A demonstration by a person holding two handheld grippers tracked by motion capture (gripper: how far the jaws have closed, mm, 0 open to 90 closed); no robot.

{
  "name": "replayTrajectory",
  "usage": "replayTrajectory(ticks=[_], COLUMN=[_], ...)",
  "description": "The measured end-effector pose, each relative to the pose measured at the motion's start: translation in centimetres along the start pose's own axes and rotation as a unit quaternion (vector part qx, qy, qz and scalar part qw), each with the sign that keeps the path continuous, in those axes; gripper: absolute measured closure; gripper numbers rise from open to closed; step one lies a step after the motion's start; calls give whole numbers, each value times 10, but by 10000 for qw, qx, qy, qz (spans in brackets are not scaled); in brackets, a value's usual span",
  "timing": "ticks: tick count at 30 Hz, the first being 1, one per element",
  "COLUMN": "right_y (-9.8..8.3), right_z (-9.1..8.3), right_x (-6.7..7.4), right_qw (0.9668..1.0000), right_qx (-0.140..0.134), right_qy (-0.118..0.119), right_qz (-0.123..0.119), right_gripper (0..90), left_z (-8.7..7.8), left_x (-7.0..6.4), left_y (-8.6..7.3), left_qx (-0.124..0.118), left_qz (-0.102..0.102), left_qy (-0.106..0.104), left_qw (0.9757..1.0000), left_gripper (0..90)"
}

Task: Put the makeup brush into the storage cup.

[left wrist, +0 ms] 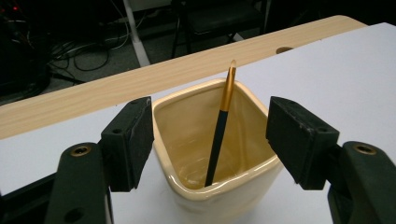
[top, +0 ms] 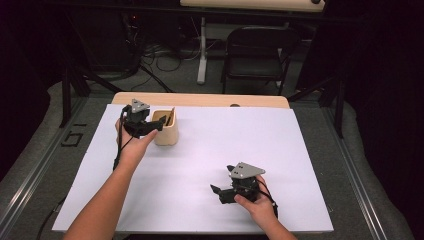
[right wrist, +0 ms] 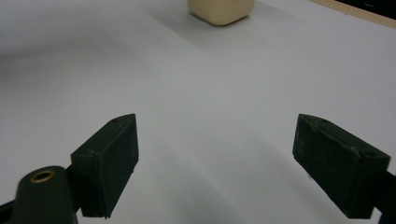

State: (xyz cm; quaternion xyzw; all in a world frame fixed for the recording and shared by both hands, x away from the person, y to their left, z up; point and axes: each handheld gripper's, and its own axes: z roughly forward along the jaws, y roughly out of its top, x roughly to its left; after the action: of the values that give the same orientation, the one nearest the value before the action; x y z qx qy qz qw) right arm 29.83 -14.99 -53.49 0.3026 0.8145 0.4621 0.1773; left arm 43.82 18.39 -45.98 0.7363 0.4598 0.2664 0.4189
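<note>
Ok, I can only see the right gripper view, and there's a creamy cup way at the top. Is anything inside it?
Observer: Yes. A brush with a black handle and a gold collar stands in the cup, leaning, bristle end up.
Operator: Is somebody holding the brush?
Observer: No. The left gripper hangs over the cup with its jaws open, one on each side of the cup, and neither is on the brush.
Operator: And where is my gripper?
Observer: The right gripper is low over the white table, near the person's edge and well apart from the cup, with its jaws open and nothing between them.
</note>
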Motion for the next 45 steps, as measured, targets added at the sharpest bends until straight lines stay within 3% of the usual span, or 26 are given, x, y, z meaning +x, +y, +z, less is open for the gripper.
replayTrajectory(ticks=[4, 9, 17, 23, 37, 45], right_y=[0, 0, 0, 0, 0, 0], right_z=[0, 0, 0, 1, 1, 1], right_x=[0, 0, 1, 1, 1, 1], right_qw=[10000, 10000, 10000, 10000, 10000, 10000], right_qx=[-2, -3, -4, -8, -2, -8], right_qy=[-5, -4, -5, -6, 2, -9], right_qz=[1, 5, -3, -15, 2, 1], right_gripper=[144, 144, 144, 144, 144, 144], left_z=[-4, -8, -14, -19, -31, -35], left_x=[-1, -3, -4, -3, -6, -10], left_y=[0, -1, -4, -5, -18, -29], left_qx=[21, 57, -12, -15, -45, 115], left_qz=[94, 128, 67, 28, 96, 255], left_qy=[-115, -94, -111, -276, -495, -532], left_qw=[9999, 9999, 9999, 9996, 9987, 9982], left_gripper=[340, 372, 313, 249, 241, 239])
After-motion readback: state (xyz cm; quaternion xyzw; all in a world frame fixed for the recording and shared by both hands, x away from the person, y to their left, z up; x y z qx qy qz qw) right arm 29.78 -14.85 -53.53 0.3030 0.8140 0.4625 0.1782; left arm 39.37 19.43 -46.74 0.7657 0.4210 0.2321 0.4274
